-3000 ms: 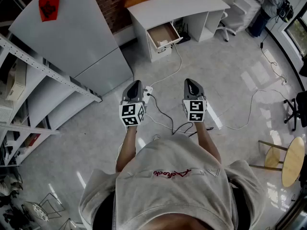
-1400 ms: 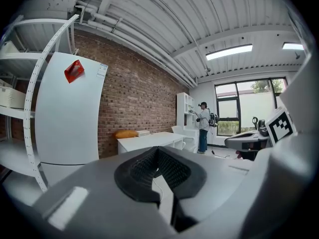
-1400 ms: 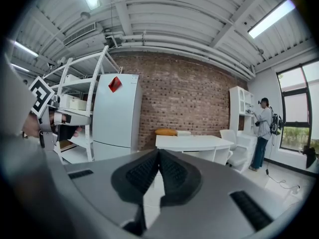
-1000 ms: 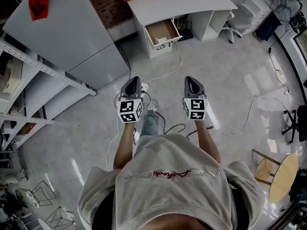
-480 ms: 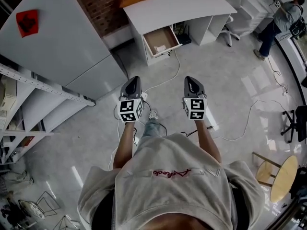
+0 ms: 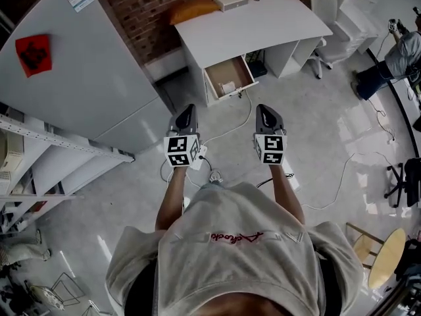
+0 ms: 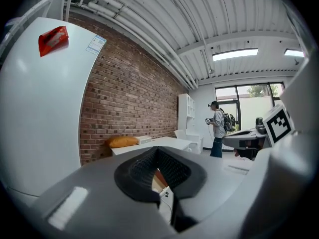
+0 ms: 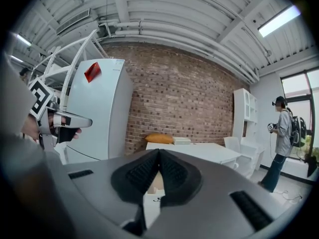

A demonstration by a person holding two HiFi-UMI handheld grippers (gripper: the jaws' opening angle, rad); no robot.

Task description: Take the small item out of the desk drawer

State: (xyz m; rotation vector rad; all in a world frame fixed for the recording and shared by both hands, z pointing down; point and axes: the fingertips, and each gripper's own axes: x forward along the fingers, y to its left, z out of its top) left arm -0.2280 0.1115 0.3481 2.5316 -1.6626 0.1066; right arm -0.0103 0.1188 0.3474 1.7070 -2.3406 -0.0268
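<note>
Small item (image 6: 228,87) had not yet been reached: the left gripper (image 6: 189,108) and right gripper (image 6: 264,108) were both closed on nothing, well short of the table (image 6: 263,25); it lay in the already open drawer (image 6: 225,70), so approach, grasp and lift-out remained

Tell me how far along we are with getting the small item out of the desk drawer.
Done: the drawer is open, a small white item lying inside. In hand: nothing; the left gripper and right gripper are shut and empty, short of the white desk. Left: reach in, grip the item, lift it out.
</note>
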